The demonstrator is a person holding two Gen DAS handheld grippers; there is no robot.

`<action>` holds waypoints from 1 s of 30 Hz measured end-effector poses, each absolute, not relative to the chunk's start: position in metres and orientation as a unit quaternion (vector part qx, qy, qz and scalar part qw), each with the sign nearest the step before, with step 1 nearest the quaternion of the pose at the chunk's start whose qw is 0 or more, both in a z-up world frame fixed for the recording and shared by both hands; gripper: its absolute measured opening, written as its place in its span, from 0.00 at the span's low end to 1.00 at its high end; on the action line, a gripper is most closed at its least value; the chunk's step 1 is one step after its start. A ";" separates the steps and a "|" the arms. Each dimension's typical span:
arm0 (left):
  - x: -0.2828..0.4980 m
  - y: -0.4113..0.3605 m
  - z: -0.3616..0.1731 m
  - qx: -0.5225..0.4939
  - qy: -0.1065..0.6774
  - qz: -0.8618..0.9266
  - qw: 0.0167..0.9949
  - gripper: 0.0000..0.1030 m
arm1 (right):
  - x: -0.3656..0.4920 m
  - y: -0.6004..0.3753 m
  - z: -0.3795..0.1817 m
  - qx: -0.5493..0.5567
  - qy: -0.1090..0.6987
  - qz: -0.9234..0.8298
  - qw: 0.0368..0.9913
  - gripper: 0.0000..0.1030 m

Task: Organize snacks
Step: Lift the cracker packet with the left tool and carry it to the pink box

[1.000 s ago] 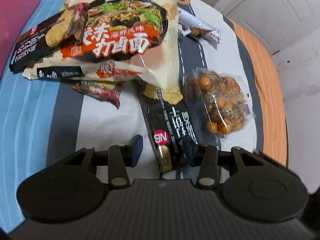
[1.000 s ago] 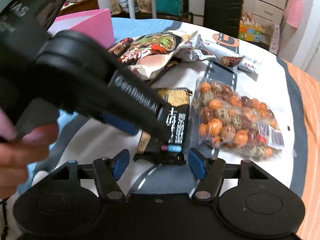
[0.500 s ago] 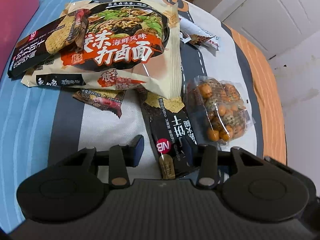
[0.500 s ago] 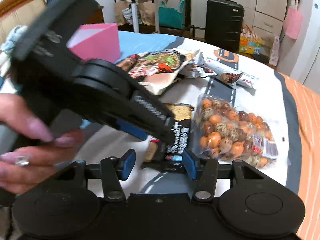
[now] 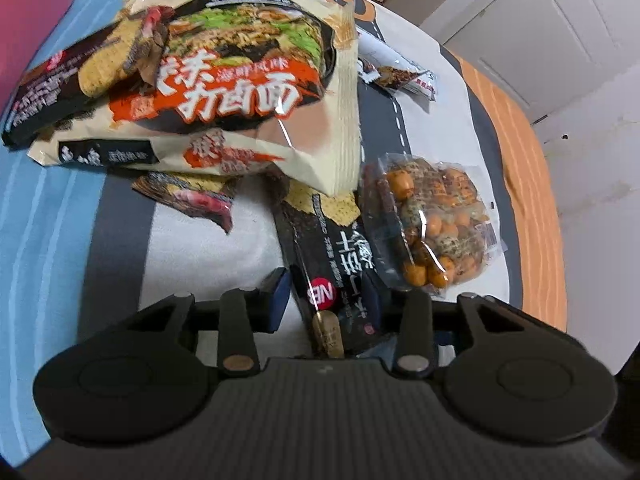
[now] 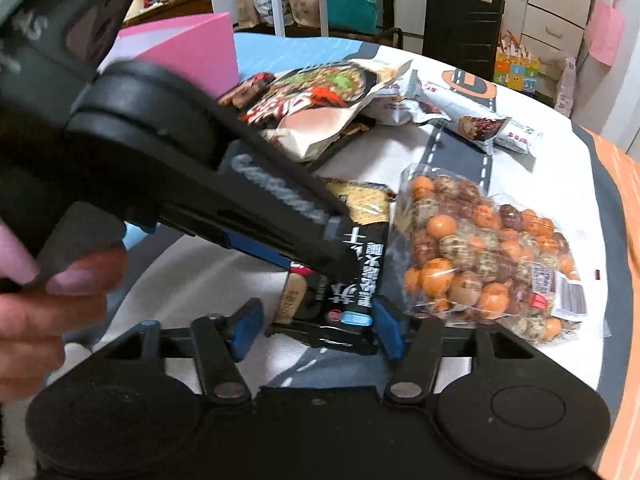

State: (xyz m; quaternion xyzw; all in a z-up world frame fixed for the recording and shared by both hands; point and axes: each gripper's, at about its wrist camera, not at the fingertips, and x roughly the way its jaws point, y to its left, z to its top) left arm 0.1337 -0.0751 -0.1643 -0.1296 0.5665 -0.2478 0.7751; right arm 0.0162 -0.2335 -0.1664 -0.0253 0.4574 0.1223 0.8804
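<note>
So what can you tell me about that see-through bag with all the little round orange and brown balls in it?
The clear bag of round snacks is shiny, crinkly plastic, stuffed with small balls: orange, dark brown and speckled ones. A printed label with a barcode sits on one end. It lies flat on the road-print cloth, right beside the black cracker packet, their edges meeting. No gripper touches it. In the left wrist view it sits just past the big noodle bag's corner.
</note>
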 end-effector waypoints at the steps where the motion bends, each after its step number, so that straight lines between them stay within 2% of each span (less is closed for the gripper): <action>1: 0.132 -0.076 -0.165 -0.129 0.565 -0.246 0.777 0.39 | 0.016 -0.229 -0.168 -0.030 0.456 0.114 0.882 0.69; 3: 0.130 -0.078 -0.164 -0.125 0.562 -0.245 0.780 0.39 | 0.014 -0.225 -0.169 -0.032 0.451 0.096 0.886 0.69; 6: 0.129 -0.077 -0.162 -0.128 0.567 -0.249 0.774 0.31 | 0.007 -0.228 -0.169 0.008 0.443 0.057 0.895 0.56; 8: 0.128 -0.076 -0.160 -0.126 0.567 -0.251 0.774 0.28 | 0.003 -0.231 -0.169 0.016 0.440 0.055 0.896 0.54; 16: 0.121 -0.069 -0.148 -0.117 0.577 -0.244 0.771 0.27 | -0.009 -0.222 -0.160 -0.006 0.437 0.074 0.896 0.52; 21: 0.108 -0.065 -0.131 -0.097 0.582 -0.238 0.771 0.32 | -0.020 -0.210 -0.142 -0.013 0.444 0.090 0.891 0.52; 30: 0.081 -0.036 -0.089 -0.096 0.578 -0.234 0.776 0.32 | -0.034 -0.193 -0.104 -0.034 0.450 0.121 0.884 0.52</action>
